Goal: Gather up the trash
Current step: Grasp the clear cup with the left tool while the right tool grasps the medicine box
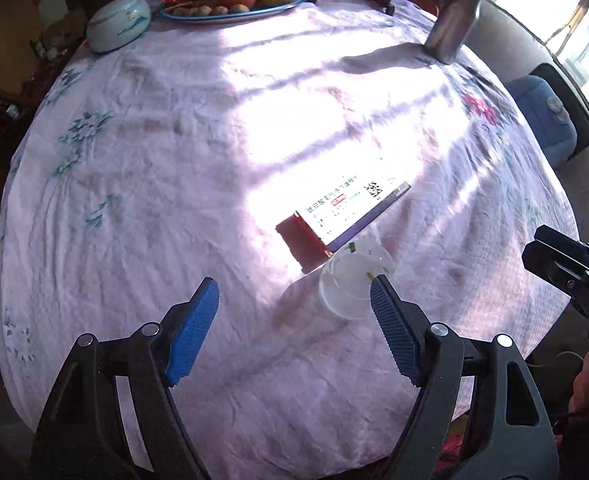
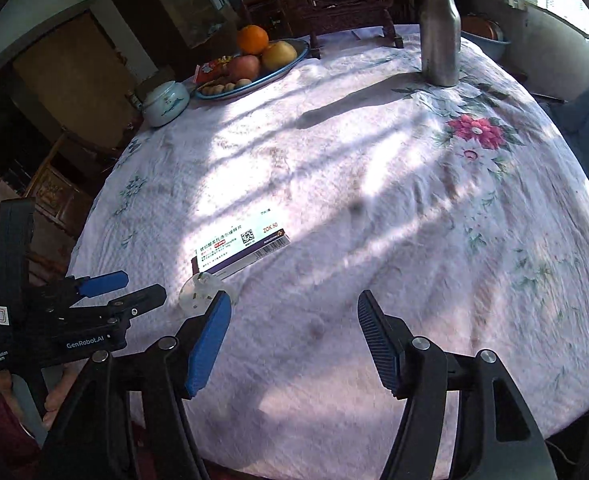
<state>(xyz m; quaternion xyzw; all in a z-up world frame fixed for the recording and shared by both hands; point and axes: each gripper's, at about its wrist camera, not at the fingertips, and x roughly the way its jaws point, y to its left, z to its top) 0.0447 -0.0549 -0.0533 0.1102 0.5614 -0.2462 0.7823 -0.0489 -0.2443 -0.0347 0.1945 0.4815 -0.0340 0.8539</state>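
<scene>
The jar (image 2: 165, 103) at the far left edge of the table (image 2: 374, 200) has its lid on, so its contents cannot be told; next to it the plate (image 2: 290, 66) carries an orange, apples, a red packet and some nuts. None of that looks like trash. Nearer, in the sunlit middle, lie the two likely targets: a flat box (image 1: 348, 210) and, touching its near corner, a clear cup (image 1: 348, 290) resting on its side. The cup seems thin plastic, very light, slick and easily crushed, so a gentle pinch across its rim or wall would suit better than a hard squeeze; something small and green clings to it, too small to identify. The box looks like light card, stiff along its long edges, probably empty, and best taken across its narrow width since it lies flat on soft cloth. The left gripper (image 1: 294, 320) hangs above the cloth with jaws apart and nothing between them, its right pad just before the cup. The right gripper (image 2: 294, 340) is likewise spread and empty, right of the cup. At far right stands a capped bottle (image 2: 440, 28), contents hidden.
</scene>
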